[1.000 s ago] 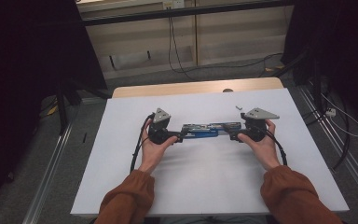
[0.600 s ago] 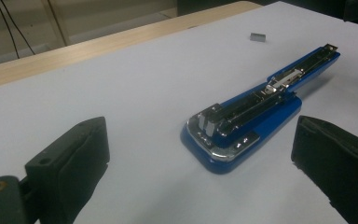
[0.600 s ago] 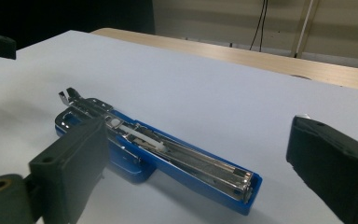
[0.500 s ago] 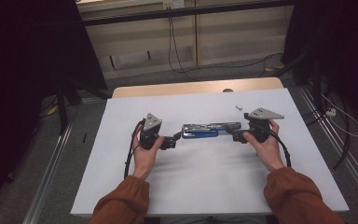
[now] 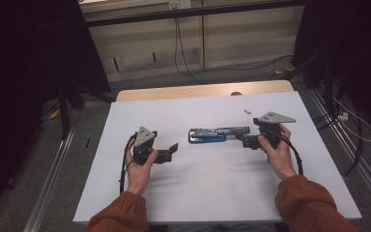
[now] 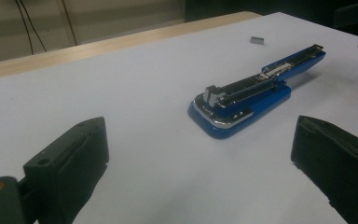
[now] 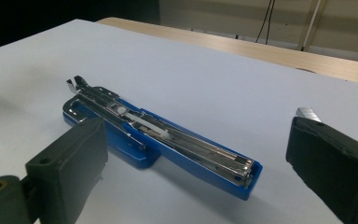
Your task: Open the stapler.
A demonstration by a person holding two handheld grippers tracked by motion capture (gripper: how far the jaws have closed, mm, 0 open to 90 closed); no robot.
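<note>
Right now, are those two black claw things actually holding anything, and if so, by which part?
Nothing is held. The left gripper and right gripper both stand open, and the blue stapler lies flipped open on the white table, between them and untouched.

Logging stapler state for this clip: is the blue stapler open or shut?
Open. The stapler lies flat on the white table, its top swung back, with the metal staple channel exposed.

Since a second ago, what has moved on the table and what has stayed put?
The left hand-held gripper has let go of the blue stapler and drawn back toward the left, its jaws now open and apart from it. The right hand-held gripper has also eased slightly to the right and sits open at the stapler's other end. The stapler lies opened out in nearly the same spot on the white table, and the small staple strip stayed put.
</note>
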